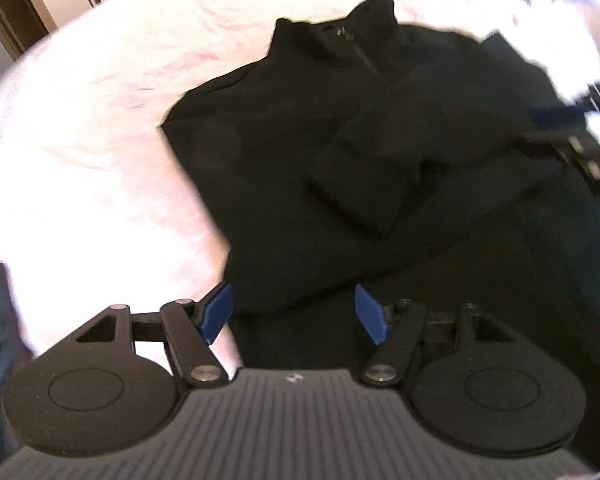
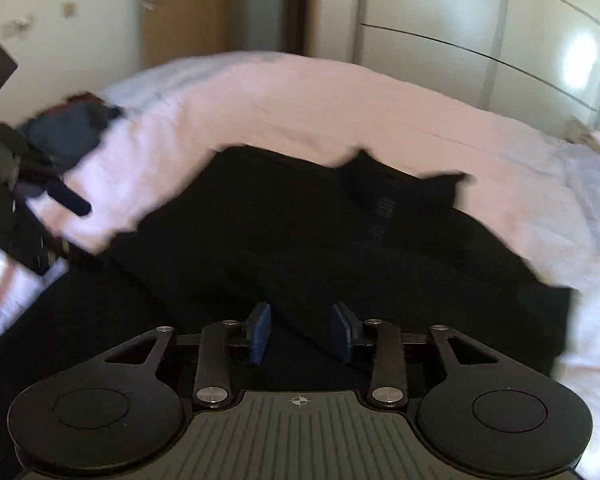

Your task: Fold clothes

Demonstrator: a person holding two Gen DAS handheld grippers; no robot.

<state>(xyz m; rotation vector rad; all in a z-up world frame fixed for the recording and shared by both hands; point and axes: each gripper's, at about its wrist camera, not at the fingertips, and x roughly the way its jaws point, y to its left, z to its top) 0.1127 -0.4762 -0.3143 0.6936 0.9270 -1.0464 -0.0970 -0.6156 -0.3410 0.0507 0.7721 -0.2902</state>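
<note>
A black zip-neck sweater (image 1: pixel 300 152) lies flat on a white bed, collar away from me, one sleeve (image 1: pixel 364 172) folded across its chest. My left gripper (image 1: pixel 294 314) is open and empty, hovering over the sweater's lower left edge. In the right wrist view the same sweater (image 2: pixel 320 240) fills the middle, with its collar (image 2: pixel 380 192) toward the far side. My right gripper (image 2: pixel 302 332) is open, its blue pads (image 2: pixel 259 332) apart just above the black fabric, holding nothing. The right gripper's body also shows blurred at the right edge of the left wrist view (image 1: pixel 580 152).
The white bedsheet (image 1: pixel 80 152) surrounds the sweater. A dark bundle of clothes (image 2: pixel 66 132) lies on the bed at the far left. The left gripper's body (image 2: pixel 16 216) shows at the left edge. White wardrobe doors (image 2: pixel 480 32) and a wooden door (image 2: pixel 180 12) stand behind the bed.
</note>
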